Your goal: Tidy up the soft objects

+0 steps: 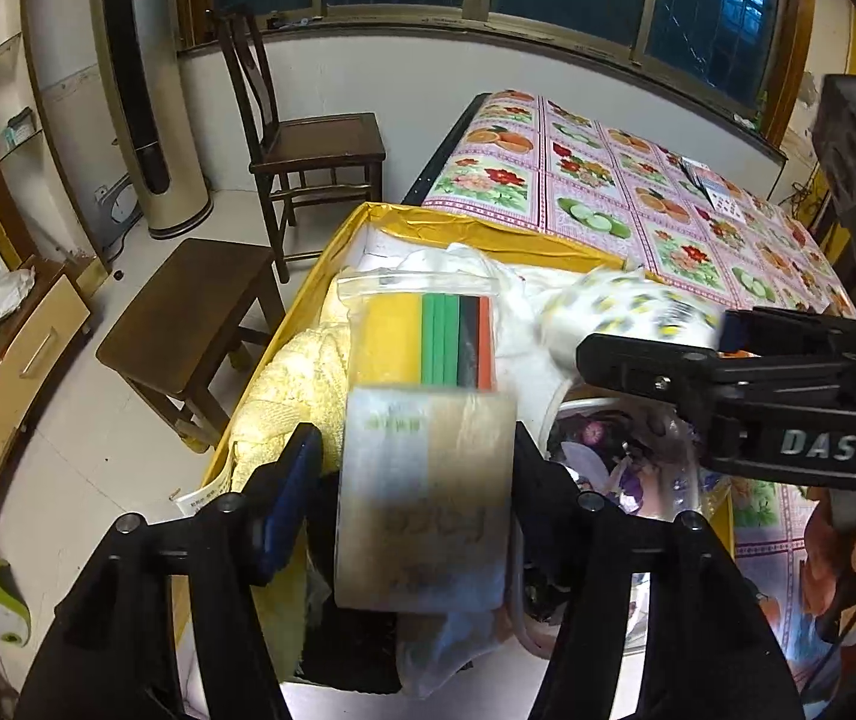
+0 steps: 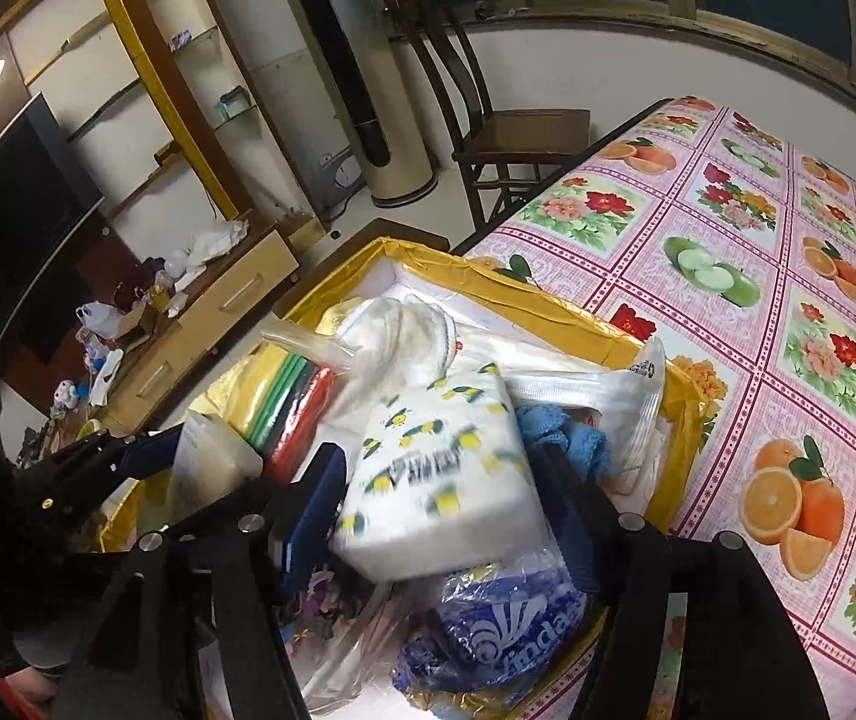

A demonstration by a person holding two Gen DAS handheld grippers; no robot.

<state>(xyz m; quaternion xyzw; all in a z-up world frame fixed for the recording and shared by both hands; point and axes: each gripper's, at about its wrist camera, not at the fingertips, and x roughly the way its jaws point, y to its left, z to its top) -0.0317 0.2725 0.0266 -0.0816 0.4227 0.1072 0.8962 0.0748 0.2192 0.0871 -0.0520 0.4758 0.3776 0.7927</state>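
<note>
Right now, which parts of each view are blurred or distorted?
Left wrist view: the clear-wrapped beige pack in the left gripper is soft, and the window frame bows. Right wrist view: the bee-printed white pack in the right gripper has smeared print.

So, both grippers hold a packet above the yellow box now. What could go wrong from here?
1. The yellow box already looks heaped, so a packet put on top may slide out.
2. The left gripper holds the beige packet and the right gripper holds the bee-print tissue pack close together; they might bump.
3. Both packets are soft, so they may deform and slip from the fingers.
</note>
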